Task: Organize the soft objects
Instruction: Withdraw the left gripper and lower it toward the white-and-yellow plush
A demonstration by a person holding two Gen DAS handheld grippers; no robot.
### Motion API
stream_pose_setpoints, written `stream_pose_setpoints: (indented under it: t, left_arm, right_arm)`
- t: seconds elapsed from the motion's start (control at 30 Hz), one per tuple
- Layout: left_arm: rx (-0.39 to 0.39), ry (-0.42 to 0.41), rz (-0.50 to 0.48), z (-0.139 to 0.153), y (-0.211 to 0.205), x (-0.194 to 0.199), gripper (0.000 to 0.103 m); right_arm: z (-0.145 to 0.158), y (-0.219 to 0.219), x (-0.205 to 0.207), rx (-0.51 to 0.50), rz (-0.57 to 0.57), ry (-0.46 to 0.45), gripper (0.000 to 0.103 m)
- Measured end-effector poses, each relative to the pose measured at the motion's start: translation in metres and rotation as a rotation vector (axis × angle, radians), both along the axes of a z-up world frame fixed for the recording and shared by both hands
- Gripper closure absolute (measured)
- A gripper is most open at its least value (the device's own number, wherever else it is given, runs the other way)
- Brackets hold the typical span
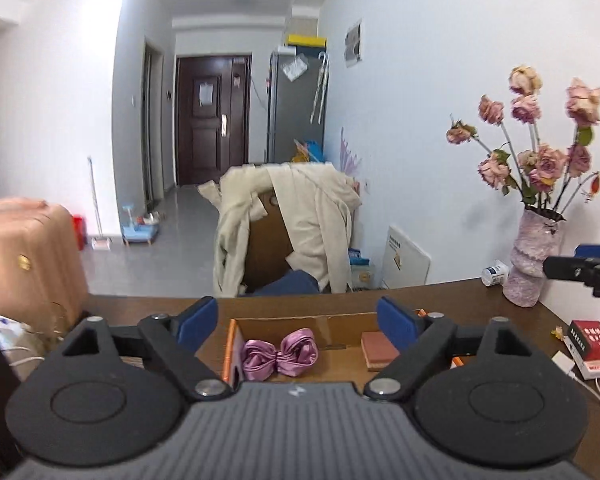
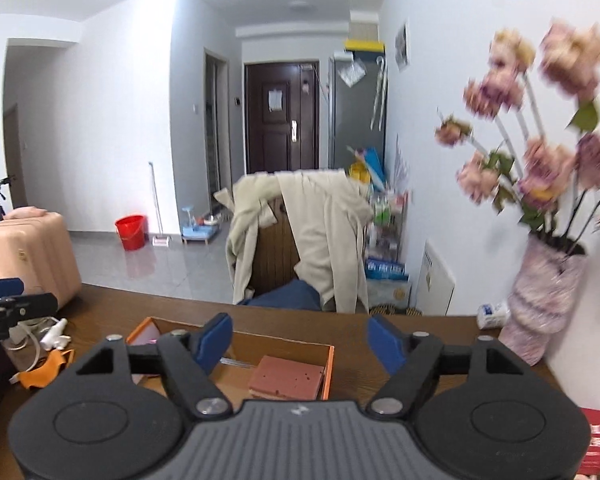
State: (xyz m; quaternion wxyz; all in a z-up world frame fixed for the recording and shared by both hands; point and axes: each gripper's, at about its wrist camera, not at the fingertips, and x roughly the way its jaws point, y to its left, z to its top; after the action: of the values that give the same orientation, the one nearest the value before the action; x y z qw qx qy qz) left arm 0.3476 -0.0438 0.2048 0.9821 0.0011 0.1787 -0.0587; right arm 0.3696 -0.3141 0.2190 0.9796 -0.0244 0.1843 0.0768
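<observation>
Above the near edge of the brown table (image 1: 460, 300), the left gripper (image 1: 300, 322) and right gripper (image 2: 300, 344) hang spread and empty. Beyond them, the cardboard box (image 1: 300, 322) holds a purple satin bow (image 1: 280, 354) left, a pink sponge (image 2: 286, 380) right. Farther off stands a vase of flowers (image 1: 534, 256).

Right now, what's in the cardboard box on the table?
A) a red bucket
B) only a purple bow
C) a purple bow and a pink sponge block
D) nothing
C: the left wrist view shows the purple bow lying at the left of the box and the pink sponge block at its right.
</observation>
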Motion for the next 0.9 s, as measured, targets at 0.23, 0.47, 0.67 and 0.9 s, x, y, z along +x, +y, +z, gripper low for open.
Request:
stream_pose_setpoints:
  t: [0.23, 0.47, 0.67, 0.9]
  left_arm:
    - [0.04, -0.106, 0.015, -0.018, 0.002, -0.099, 0.005]
    - [0.005, -0.237, 0.024, -0.07, 0.007, -0.217, 0.0]
    - [0.038, -0.289, 0.061, -0.132, 0.001, -0.285, 0.0]
    - [0.06, -0.254, 0.027, -0.156, -0.003, -0.293, 0.0]
  right_arm:
    - [-0.004, 0.004, -0.094, -0.017, 0.04, -0.137, 0.017]
    - [-0.059, 0.007, -0.195, -0.053, 0.076, -0.252, 0.013]
    - [-0.132, 0.017, -0.273, -0.036, 0.097, -0.271, 0.011]
    - [-0.195, 0.028, -0.316, -0.022, 0.091, -0.193, 0.011]
